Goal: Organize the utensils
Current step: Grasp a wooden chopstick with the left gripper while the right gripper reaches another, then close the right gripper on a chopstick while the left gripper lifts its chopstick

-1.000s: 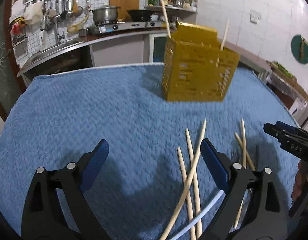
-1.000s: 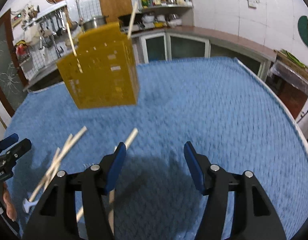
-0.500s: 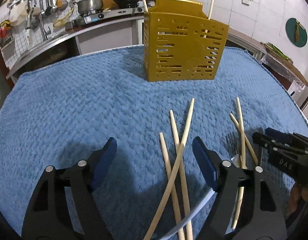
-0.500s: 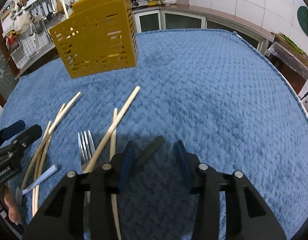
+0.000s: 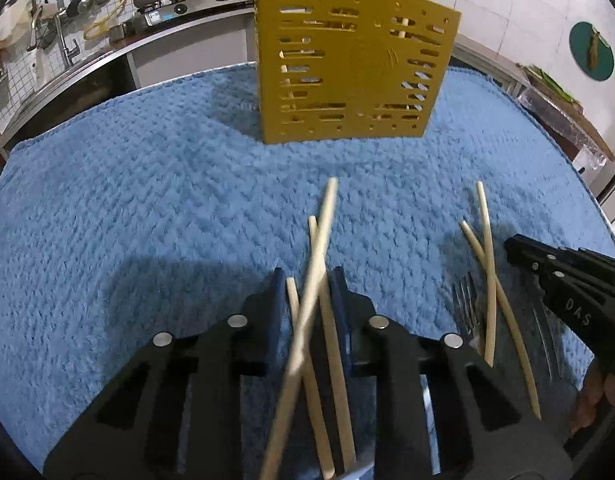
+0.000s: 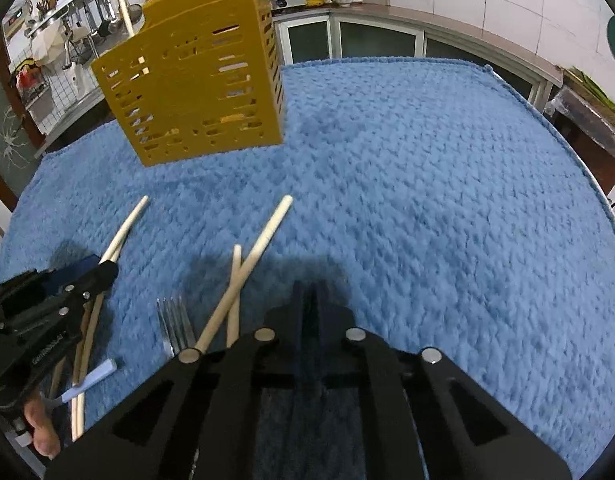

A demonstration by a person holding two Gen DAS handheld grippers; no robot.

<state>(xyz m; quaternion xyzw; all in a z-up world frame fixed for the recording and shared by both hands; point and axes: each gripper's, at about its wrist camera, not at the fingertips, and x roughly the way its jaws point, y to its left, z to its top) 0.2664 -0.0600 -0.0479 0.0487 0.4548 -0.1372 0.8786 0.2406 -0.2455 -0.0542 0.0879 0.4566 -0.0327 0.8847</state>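
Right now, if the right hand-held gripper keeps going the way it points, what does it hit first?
Probably just the blue cloth; the right hand-held gripper is shut on nothing, and the chopsticks lie to its left.

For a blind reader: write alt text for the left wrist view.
The left gripper, whose jaws have just been closing, is clamped around three crossed chopsticks on a blue towel. A yellow slotted utensil holder stands behind; a fork, two more chopsticks and the right gripper lie to the right.

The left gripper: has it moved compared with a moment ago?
Yes. The left gripper has come forward and down toward the yellow utensil holder, its jaws closing around three chopsticks lying on the blue cloth.
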